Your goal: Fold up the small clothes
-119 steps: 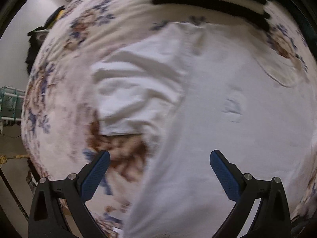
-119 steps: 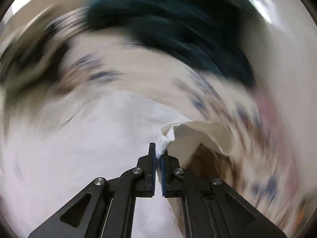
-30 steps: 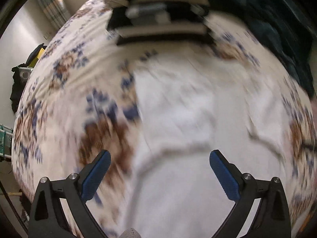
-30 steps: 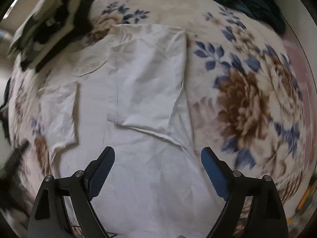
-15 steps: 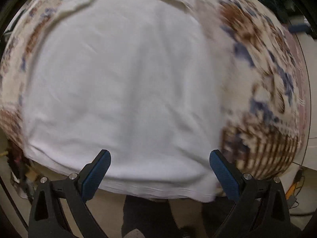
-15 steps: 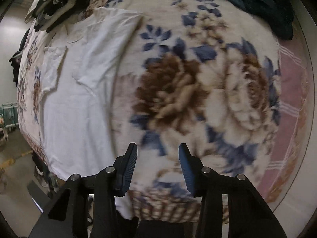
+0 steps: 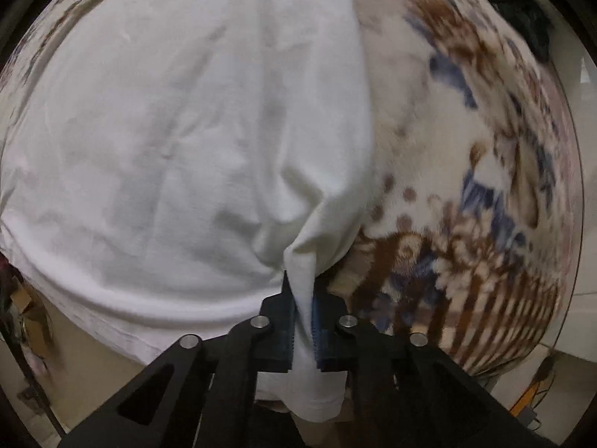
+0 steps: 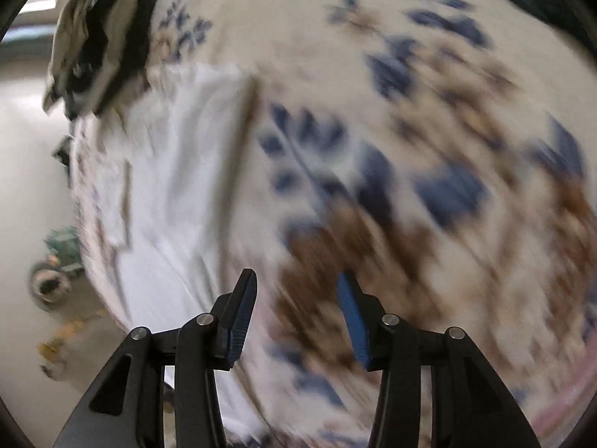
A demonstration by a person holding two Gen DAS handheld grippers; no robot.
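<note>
In the left wrist view, the left gripper point(image 7: 304, 321) is seen nearest the lens, clamped on the bottom corner of a white shirt point(image 7: 186, 130). A pinched tongue of cloth is drawn between the blue pads point(image 7: 289, 323) and a little of it hangs below them. In the right wrist view, the right gripper point(image 8: 296, 310) is parted and empty, held above the flowered blanket point(image 8: 429, 149) just beside the shirt's point(image 8: 179, 194) right edge, with nothing between its fingers.

Beyond the left gripper, the shirt is spread flat on the blanket point(image 7: 466, 149), its hem draped along the near edge of the bed. Its right side runs in a fairly straight line away from the camera. In the blurred right view, a fold line is made out along that side, and a sleeve appears to be turned inward, though this cannot be confirmed.

The task is judged to be partway done: the side folds seem to be made or nearly so, and the lengthwise fold, hem toward collar, is judged to be left.

The shirt's long axis is laid from the near bed edge toward the far side, hem nearest, collar farthest. Past the collar a dark and pale bundle of clothes point(image 8: 97, 44) is seen.
</note>
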